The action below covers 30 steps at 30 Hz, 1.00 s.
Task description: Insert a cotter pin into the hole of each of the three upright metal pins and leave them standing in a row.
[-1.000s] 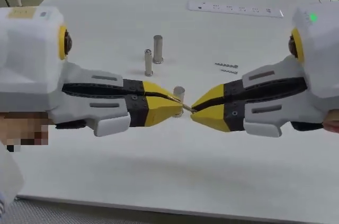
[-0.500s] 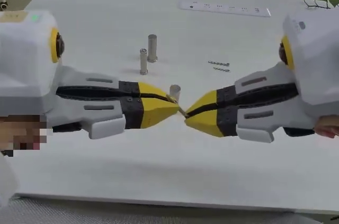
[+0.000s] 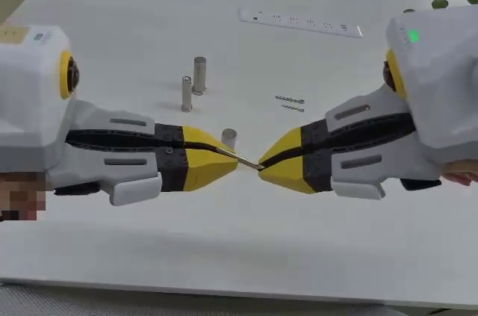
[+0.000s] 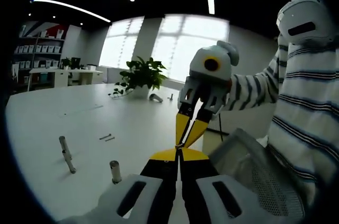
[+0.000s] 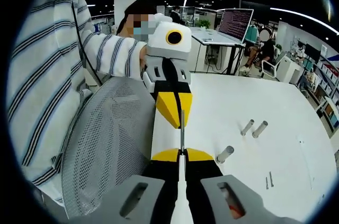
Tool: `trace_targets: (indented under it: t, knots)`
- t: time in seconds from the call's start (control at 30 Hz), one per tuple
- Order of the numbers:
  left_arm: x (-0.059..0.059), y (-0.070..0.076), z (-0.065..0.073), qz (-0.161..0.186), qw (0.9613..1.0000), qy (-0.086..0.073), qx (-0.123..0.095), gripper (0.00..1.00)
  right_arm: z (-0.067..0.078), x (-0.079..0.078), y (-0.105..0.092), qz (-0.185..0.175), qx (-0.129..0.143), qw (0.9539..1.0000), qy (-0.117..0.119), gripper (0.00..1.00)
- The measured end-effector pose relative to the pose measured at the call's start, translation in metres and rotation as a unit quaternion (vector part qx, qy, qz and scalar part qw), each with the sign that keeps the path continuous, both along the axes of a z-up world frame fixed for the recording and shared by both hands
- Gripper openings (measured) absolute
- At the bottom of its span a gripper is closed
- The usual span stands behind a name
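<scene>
- Your left gripper (image 3: 233, 160) and right gripper (image 3: 263, 168) both clench one cotter pin (image 3: 246, 161).
- Metal pin (image 3: 228, 137) stands just behind at 11 o'clock; power strip (image 3: 299, 22) at 1.

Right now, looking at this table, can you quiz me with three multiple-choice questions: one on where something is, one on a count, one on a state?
1. Where does the power strip lie?
A) beyond the metal pins, far across the table
B) on the floor
C) on a chair

2. How many metal pins stand upright?
A) one
B) three
C) six

3. What holds the cotter pin?
A) nothing, it lies flat
B) a metal pin's hole
C) the left hand-held gripper and the right hand-held gripper, tip to tip

Answers: 1 A, it lies past the pins. 2 B, two stand together, a third nearer the grippers. 3 C, both are shut on it.
</scene>
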State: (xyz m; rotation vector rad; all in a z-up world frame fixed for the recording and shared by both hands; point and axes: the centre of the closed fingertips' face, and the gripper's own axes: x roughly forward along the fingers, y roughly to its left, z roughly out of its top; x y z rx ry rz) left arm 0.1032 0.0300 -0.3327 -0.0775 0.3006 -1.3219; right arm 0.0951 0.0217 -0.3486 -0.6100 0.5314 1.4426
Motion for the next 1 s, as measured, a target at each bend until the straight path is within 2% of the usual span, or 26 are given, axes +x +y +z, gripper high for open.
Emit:
trace_targets:
  t: [0.07,0.17,0.27,0.33,0.5,0.6,0.73,0.9,1.0]
  knots:
    - [0.002,0.004,0.0,0.0,0.9996,-0.028,0.001,0.0,-0.002,0.002,-0.002,0.002,-0.009,1.0,-0.004,0.0]
    - [0.005,0.008,-0.004,0.011,0.9999,-0.011,-0.001,0.0,-0.006,0.006,-0.005,0.004,-0.02,0.9998,-0.008,0.0]
    - [0.012,0.015,-0.012,0.029,0.9994,-0.012,0.013,0.12,-0.012,0.012,-0.008,0.005,-0.032,0.9994,-0.01,0.0]
    - [0.017,0.019,-0.016,0.039,0.999,-0.013,0.019,0.17,-0.016,0.017,-0.011,0.004,-0.042,0.999,-0.011,0.0]
    - [0.033,0.03,-0.022,0.065,0.9972,-0.019,0.033,0.18,-0.027,0.031,-0.018,-0.001,-0.074,0.9971,-0.016,0.0]
    - [0.05,0.035,-0.029,0.09,0.9949,-0.019,0.042,0.19,-0.036,0.045,-0.025,-0.009,-0.099,0.9949,-0.02,0.0]
    - [0.07,0.035,-0.042,0.114,0.9918,-0.015,0.056,0.2,-0.05,0.06,-0.037,-0.02,-0.133,0.9907,-0.018,0.0]
    - [0.084,0.028,-0.061,0.116,0.9899,-0.015,0.081,0.24,-0.063,0.075,-0.043,-0.03,-0.16,0.9866,-0.014,0.0]
    - [0.091,0.024,-0.07,0.117,0.9893,-0.012,0.086,0.24,-0.07,0.081,-0.045,-0.033,-0.171,0.9847,-0.014,0.0]
